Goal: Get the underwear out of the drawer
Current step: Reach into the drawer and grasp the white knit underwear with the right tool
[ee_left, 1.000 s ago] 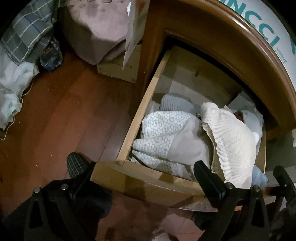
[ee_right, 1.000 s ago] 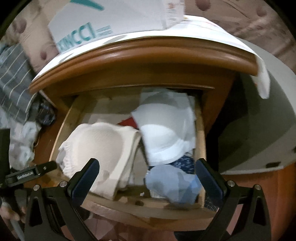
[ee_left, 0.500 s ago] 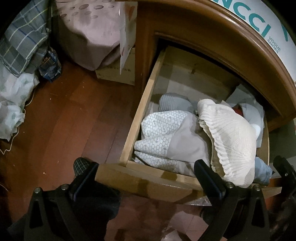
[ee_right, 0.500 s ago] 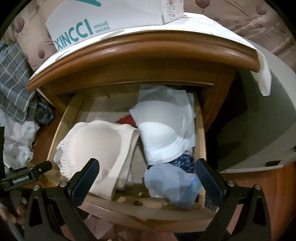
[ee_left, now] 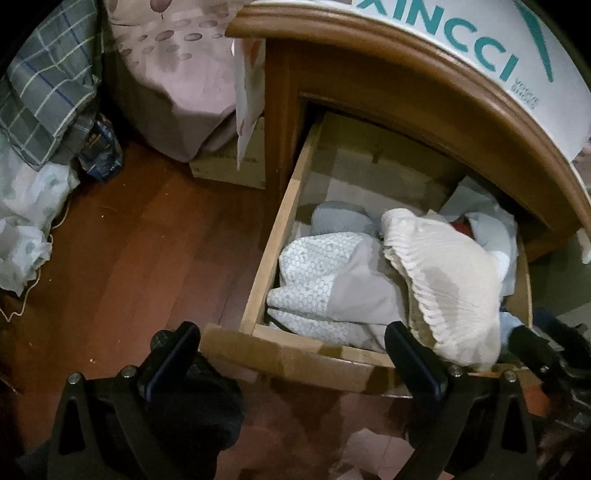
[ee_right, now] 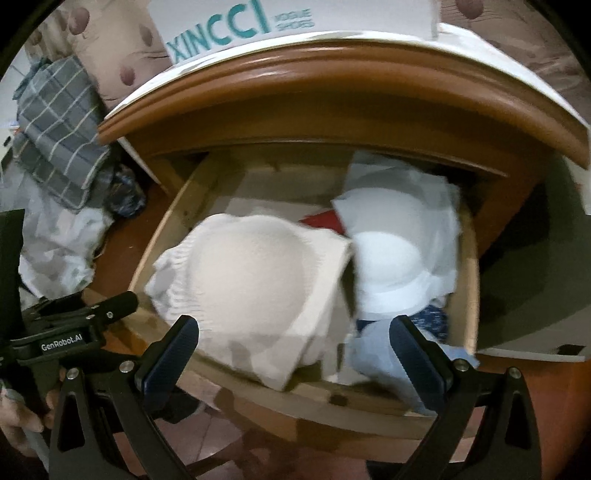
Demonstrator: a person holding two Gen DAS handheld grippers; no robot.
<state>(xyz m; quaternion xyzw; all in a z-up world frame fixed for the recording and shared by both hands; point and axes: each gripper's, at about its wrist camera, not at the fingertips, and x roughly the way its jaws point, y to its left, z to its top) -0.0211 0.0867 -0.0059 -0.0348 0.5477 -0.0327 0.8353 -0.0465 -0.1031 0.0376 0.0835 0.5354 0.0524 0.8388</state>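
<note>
The wooden drawer of a nightstand stands pulled out and full of underwear. A cream ribbed piece lies on top in the middle. Left of it is a white-and-grey honeycomb-print piece. A white padded piece fills the right side, with a light blue piece at the front right corner. My left gripper hangs open over the drawer's front left corner. My right gripper is open just above the cream piece, its fingers on either side of it. Neither holds anything.
A white XINCCI shoe box sits on the nightstand top. Left of the nightstand on the wooden floor are a cardboard box, a pink-sheeted bed, a plaid cloth and white fabric. A person's foot shows below.
Both grippers have come closer to the drawer. The right one has dropped toward the cream piece, which now fills more of its view. Both stay open; nothing in the drawer has moved.
</note>
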